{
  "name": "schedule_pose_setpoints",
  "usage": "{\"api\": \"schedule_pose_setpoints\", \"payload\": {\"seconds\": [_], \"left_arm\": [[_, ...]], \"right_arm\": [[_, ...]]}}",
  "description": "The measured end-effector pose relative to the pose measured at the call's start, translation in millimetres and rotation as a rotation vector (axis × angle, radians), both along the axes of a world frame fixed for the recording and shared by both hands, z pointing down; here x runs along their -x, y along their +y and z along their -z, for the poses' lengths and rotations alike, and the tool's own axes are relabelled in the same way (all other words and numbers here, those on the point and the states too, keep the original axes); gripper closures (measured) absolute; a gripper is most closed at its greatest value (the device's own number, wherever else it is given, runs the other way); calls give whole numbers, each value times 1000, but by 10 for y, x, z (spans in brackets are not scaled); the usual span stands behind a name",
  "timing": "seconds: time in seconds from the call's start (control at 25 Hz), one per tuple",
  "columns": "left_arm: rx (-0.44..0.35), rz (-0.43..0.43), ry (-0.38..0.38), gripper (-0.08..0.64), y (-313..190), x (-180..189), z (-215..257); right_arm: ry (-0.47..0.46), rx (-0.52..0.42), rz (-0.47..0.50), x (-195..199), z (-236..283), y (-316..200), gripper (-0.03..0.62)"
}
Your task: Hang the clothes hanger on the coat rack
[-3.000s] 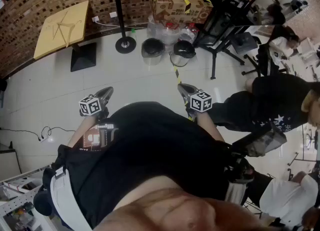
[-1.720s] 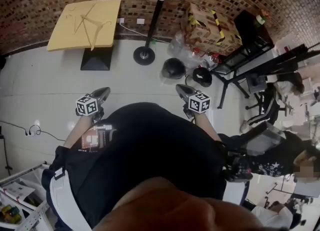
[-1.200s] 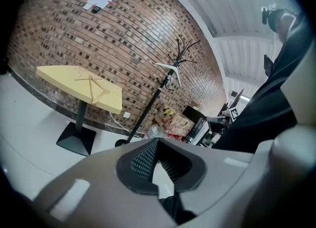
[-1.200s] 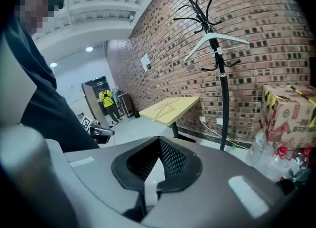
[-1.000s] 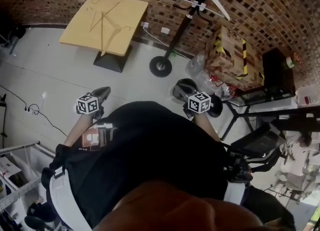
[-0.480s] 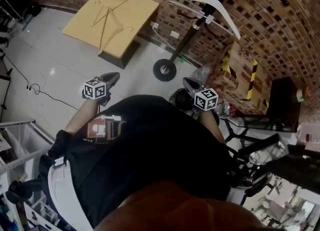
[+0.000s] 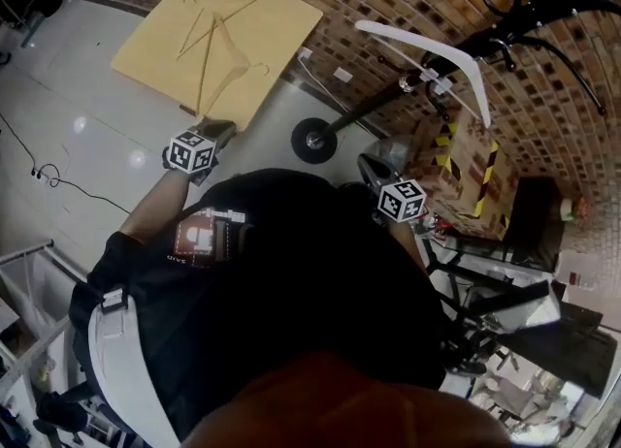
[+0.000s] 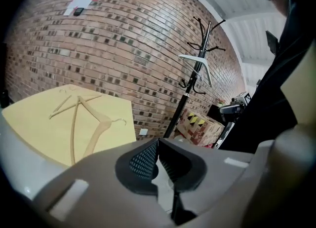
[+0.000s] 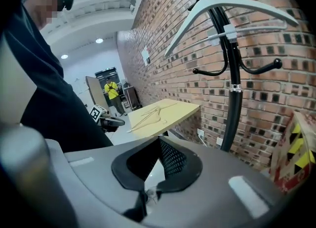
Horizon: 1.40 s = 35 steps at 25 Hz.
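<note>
Two wooden clothes hangers (image 7: 218, 44) lie overlapping on a yellow table (image 7: 155, 48), also seen in the left gripper view (image 8: 81, 123). To the table's right, a black coat rack (image 7: 388, 102) stands against the brick wall with a white hanger (image 7: 437, 48) on it. My left gripper (image 7: 221, 128) is shut and empty, just short of the table's near edge. My right gripper (image 7: 371, 160) is shut and empty, near the rack's round base (image 7: 312, 139). In the right gripper view the rack pole (image 9: 232, 74) and the white hanger (image 9: 232, 10) rise close ahead.
A cardboard box (image 7: 466, 175) with yellow-black tape sits right of the rack. Black metal frames (image 7: 505, 281) stand further right. A cable (image 7: 44, 179) lies on the white floor at left. A person in yellow (image 9: 113, 94) stands far back.
The table and coat rack have drawn nearer and larger in the head view. Both grippers moved forward toward them, the left one up to the table's edge. Both stay shut.
</note>
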<state>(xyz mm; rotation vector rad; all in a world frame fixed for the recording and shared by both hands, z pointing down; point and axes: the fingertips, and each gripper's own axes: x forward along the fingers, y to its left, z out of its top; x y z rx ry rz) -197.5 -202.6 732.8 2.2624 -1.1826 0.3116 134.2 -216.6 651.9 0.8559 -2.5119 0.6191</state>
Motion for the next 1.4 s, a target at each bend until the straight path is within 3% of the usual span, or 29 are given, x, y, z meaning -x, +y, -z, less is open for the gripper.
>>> {"api": "schedule_pose_setpoints", "payload": {"seconds": [0.16,0.36,0.56,0.72,1.04,1.2,1.4], "left_arm": [[13,-57,-47,560,-459,271,-134],[60,-84,-187,539,-832,562,-448],[102,-19,-338,425,-972,716,-685],[163,51,-458,379,-1010,913,-893],[251,62,-610,368,-1077,950,-1220],[266,39,-618,367,-1095,1007,-1286],[256,94,-503,403,-1034,947,-1316]], "right_arm": [[32,22,-46,250,14,-224,578],[41,48,-42,496,-20,-343,578],[46,65,-47,265,-76,-411,578],[45,79,-18,57,-146,-489,578],[61,103,-16,-393,-194,-515,578],[68,118,-60,-580,-227,-473,578],[69,129,-102,-706,-253,-426,578]]}}
